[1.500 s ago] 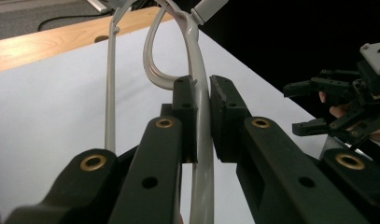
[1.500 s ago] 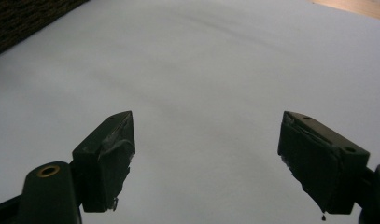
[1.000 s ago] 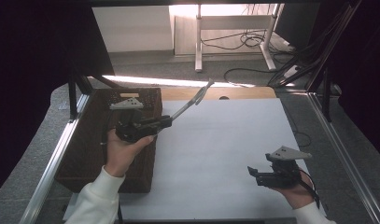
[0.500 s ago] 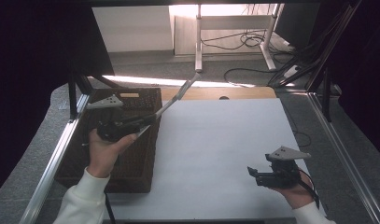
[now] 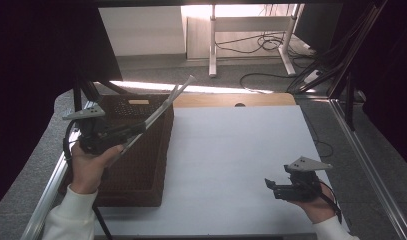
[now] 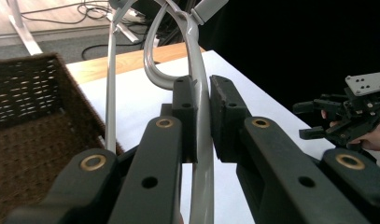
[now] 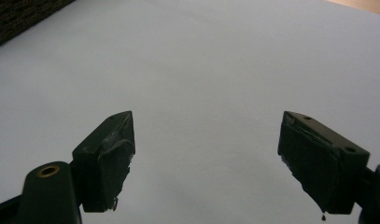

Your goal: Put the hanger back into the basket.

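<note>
Two grippers are in play above a table covered with a white sheet (image 5: 231,160). One, the left gripper (image 6: 202,116), is clamped on a pair of grey metal tongs (image 5: 163,107): in the left gripper view one grey arm of the tongs runs straight up between the two black pads, which press against it from either side, while the other arm stands apart to the left, beside the jaw. The tongs' arms join in a loop ahead of the pads. From the high view the tongs stick out of the gripper up and to the right, tilted, their far end held in the air over the back right corner of a dark brown wicker basket (image 5: 141,165). The left hand (image 5: 88,162) holding this gripper hovers over the basket's left side.

Well apart, near the table's front right corner, the right gripper (image 5: 271,187) rests low over the sheet in the right hand (image 5: 318,205). Its jaws stand wide and hold nothing; the right gripper view has bare white sheet between them.

The basket sits at the sheet's left edge. A strip of wooden tabletop (image 5: 231,99) shows behind the sheet. Beyond lie a grey floor, white desk legs (image 5: 212,45) and loose black cables (image 5: 261,45).
</note>
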`<state>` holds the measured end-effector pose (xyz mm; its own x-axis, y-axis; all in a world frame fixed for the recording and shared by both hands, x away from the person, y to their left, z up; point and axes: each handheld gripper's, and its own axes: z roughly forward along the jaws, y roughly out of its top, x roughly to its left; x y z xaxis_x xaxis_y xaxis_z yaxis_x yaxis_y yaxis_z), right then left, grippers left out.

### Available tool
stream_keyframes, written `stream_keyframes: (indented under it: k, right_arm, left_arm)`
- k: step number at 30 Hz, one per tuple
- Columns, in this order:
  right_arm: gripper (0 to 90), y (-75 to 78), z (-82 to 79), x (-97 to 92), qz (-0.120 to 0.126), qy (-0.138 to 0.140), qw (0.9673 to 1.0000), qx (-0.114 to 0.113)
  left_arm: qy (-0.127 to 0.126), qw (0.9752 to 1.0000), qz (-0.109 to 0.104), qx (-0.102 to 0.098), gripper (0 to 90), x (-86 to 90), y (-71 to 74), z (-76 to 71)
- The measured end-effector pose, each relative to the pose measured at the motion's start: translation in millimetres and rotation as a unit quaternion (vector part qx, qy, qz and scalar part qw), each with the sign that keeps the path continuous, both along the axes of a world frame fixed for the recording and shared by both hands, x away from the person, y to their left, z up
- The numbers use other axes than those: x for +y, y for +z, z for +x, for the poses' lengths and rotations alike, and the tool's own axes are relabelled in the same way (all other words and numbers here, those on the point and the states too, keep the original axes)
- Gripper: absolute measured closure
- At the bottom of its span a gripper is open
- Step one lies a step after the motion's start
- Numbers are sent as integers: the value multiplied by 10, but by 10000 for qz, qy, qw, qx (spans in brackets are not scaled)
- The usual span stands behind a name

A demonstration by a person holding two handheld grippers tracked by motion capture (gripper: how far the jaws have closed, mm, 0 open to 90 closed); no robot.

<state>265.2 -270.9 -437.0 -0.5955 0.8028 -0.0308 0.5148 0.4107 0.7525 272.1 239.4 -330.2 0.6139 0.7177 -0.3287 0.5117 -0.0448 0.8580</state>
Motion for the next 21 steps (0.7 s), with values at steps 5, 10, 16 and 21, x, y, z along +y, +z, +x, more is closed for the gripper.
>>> stream_keyframes:
  k: [5,10,16,21]
  right_arm:
    - [191,1,1,0,-8,-18,10000,5]
    - [191,-1,1,10,-27,-1,10000,-11]
    - [191,0,-1,6,-23,-12,10000,-9]
    - [191,2,0,3,-31,-15,10000,-15]
  left_arm:
    - [170,9999,-12,25,819,211,-31,-44]
    - [252,9997,-8,19,819,350,-63,-75]
    - [332,9994,24,56,819,518,-162,-125]
    - [370,9992,-20,127,819,687,-258,-180]
